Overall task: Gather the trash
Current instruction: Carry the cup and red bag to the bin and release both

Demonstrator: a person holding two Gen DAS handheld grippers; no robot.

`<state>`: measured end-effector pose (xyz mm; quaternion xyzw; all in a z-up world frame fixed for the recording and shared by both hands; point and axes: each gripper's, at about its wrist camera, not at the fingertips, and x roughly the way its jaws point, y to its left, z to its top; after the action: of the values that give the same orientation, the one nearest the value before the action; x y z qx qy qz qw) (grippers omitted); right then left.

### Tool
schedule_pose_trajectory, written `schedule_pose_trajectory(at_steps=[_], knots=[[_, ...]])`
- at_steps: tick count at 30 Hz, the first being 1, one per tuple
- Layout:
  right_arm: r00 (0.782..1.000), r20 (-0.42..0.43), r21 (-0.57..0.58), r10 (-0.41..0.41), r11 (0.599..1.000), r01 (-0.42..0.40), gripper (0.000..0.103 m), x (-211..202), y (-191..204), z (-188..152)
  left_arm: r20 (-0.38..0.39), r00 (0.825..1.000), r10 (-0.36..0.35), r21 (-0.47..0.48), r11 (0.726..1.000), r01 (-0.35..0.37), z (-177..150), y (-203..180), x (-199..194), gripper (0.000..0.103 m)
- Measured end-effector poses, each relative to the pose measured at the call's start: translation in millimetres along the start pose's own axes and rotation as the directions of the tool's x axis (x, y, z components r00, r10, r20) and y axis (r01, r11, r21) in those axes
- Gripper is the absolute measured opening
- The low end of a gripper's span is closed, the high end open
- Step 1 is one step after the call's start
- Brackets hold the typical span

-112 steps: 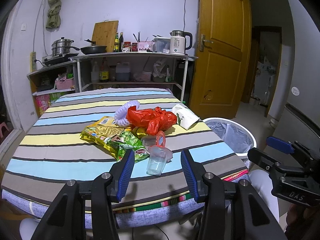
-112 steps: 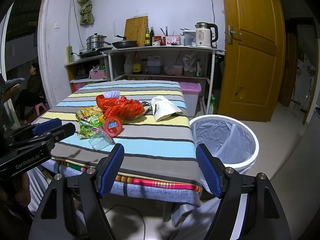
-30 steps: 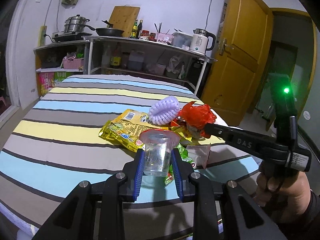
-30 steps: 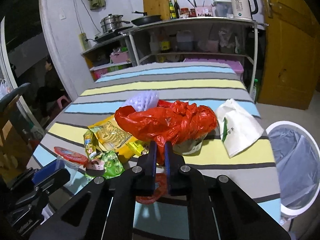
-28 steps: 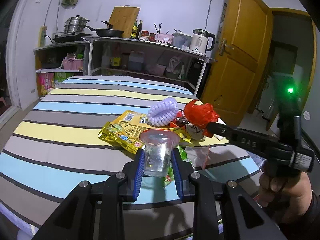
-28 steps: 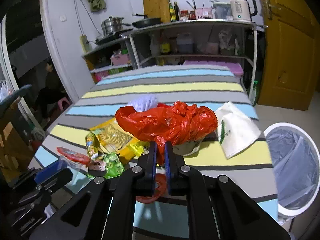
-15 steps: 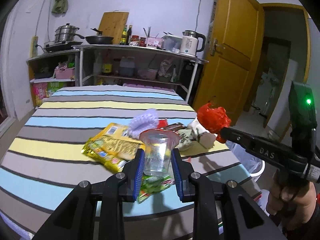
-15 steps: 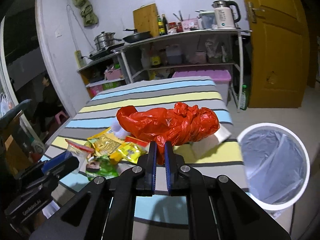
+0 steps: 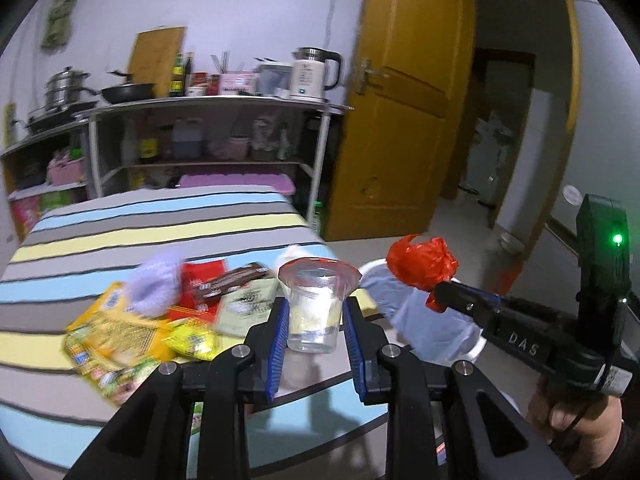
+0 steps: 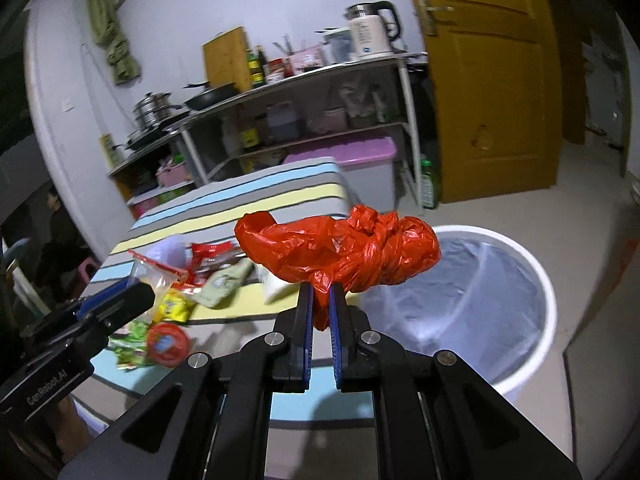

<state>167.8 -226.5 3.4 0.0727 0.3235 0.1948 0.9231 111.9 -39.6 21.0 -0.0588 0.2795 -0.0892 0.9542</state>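
Your left claw, black frame with ribbed blue pads, is clamped on a clear plastic cup, tapered, thin-walled, its red foil lid peeled open at the rim; the cup sits upright between the pads, off the tabletop. Your right claw, same build, is pinched nearly together on a red plastic bag, crinkled and glossy, knotted into a lumpy bundle that bulges above and to the right of the pads. Bin: round, white, lined with translucent grey film, standing on the floor at the right of the tabletop; in your right view the red bundle hangs over its near-left rim. Tabletop: cloth striped in grey, pale blue and yellow. Lying on it, left of the cup: a yellow foil snack packet, flat and shiny; a pale lilac ruffled item, blurred; a red wrapper; a dark brown bar wrapper. Only your right view shows a round red lid lying flat near the tabletop's near edge, and a white pouch partly behind the bag. Only your left view shows the hand gripping the right tool's handle and its green indicator light. Far wall: metal shelf rack with white kettle.
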Motion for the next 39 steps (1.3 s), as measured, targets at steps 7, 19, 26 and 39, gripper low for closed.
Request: schedule_pose_trajectory(at_steps=[7,19,26,39], knots=[[0.998,-0.016,0.071,-0.056,0.996,0.057,0.008,-2,-45,-5,-0.032,0.997,-0.07,0.05,0.996,0.071,9,-40,37,0.028],[0.993,-0.075,0.152,-0.09,0.983,0.101,0.009,12,-91,-14,-0.105,0.988,-0.111,0.086,0.989,0.12,13,-77,96,0.028],[0.988,-0.115,0.177,-0.101,0.977,0.12,0.01,24,-109,-18,-0.156,0.981,-0.111,0.089,0.988,0.126,6,-83,123,0.028],[0.993,-0.066,0.149,-0.093,0.984,0.102,0.01,8,-100,-17,-0.141,0.981,-0.13,0.055,0.989,0.139,6,-73,114,0.034]])
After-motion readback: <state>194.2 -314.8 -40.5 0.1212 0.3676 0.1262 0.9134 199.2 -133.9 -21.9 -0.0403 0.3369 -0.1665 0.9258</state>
